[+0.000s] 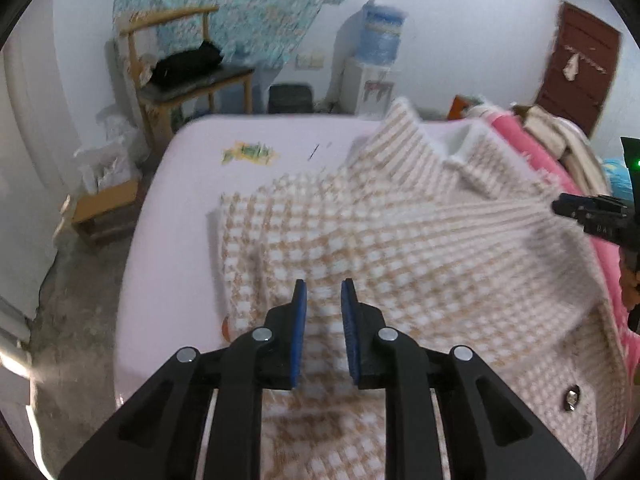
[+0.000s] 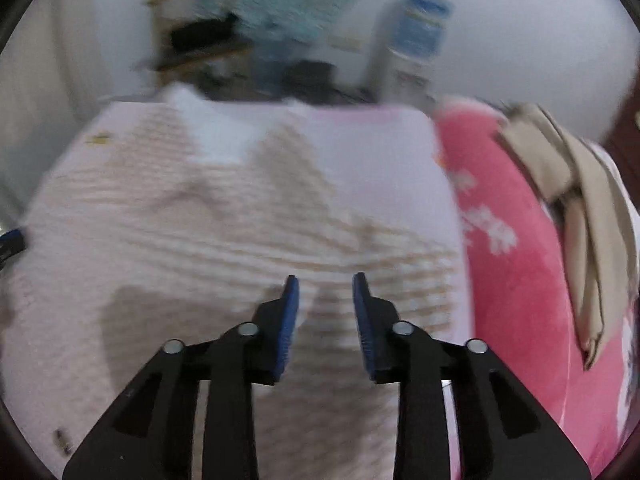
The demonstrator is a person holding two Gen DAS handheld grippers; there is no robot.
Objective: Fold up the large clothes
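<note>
Checked coat lies spread across the pale bed, collar far, directly beneath both tongs: left gripper narrowly parted, empty, over near hem; right gripper wider, empty, over its pink-blanket-side edge.

Left wrist view: rides behind the left gripper, angled down over the checked coat on the bed, close above it.
Right wrist view: behind the right gripper, tilted down near the same coat, blurred.
Shared: coat, bed, far wall with the water dispenser and chair; the right gripper shows at the left view's right edge.
</note>
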